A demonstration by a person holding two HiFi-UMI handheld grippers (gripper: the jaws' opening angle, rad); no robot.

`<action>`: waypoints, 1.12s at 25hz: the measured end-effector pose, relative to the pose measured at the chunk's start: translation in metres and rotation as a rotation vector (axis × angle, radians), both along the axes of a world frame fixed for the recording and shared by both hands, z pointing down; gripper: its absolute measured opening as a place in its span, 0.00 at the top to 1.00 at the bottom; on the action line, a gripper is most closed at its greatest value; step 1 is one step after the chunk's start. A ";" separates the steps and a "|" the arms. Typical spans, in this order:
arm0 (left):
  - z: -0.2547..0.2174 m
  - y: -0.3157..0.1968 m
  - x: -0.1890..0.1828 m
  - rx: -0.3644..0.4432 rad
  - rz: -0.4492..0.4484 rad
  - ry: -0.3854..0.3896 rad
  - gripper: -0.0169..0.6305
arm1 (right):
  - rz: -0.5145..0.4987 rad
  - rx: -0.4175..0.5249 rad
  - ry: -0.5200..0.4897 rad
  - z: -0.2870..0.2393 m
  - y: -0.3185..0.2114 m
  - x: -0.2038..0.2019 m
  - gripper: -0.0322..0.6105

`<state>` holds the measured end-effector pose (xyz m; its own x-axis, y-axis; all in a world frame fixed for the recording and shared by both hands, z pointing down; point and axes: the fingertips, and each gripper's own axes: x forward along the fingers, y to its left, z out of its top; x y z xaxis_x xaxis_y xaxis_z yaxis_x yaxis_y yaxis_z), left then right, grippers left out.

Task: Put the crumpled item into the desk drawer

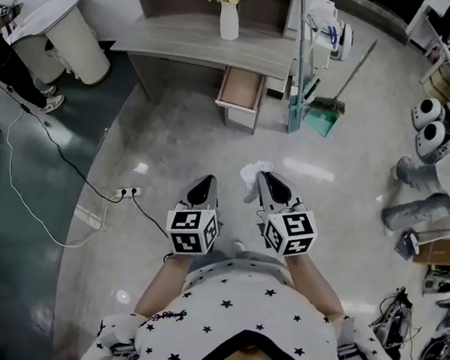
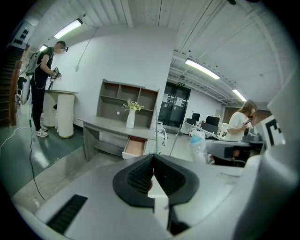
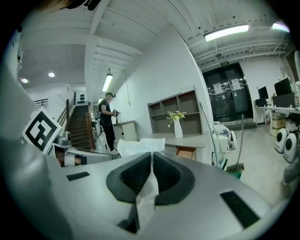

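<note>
My right gripper point(image 1: 265, 178) is shut on a white crumpled sheet of paper point(image 1: 251, 172), held out over the floor. In the right gripper view the paper point(image 3: 138, 146) sticks out beyond the pinched jaws of that gripper point(image 3: 151, 154) and hangs down behind them. My left gripper point(image 1: 203, 182) hovers beside it, and its jaws point(image 2: 153, 157) meet with nothing between them. Ahead stands the grey desk point(image 1: 199, 49), whose wooden drawer point(image 1: 241, 89) is pulled open. The drawer point(image 2: 136, 146) point(image 3: 186, 153) lies well beyond both grippers.
A white vase with flowers point(image 1: 229, 20) stands on the desk. A broom and green dustpan point(image 1: 323, 118) lean right of the drawer. A power strip with cables point(image 1: 128, 193) lies on the floor at left, near a white round pedestal point(image 1: 64, 38). White robots point(image 1: 426, 128) and someone's legs point(image 1: 423, 196) are at right.
</note>
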<state>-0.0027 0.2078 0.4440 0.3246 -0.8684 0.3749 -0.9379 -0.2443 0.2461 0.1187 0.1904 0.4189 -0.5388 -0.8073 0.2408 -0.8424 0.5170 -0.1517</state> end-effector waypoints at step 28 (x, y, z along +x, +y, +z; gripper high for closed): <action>0.011 -0.233 -0.033 -0.043 0.069 0.018 0.95 | 0.062 -0.033 0.040 0.009 -0.231 -0.037 0.94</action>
<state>-0.0352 -0.0256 0.4548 0.3905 -0.8270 0.4044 -0.9144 -0.2975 0.2746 0.0822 -0.0409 0.4276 -0.4777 -0.8301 0.2877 -0.8783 0.4591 -0.1336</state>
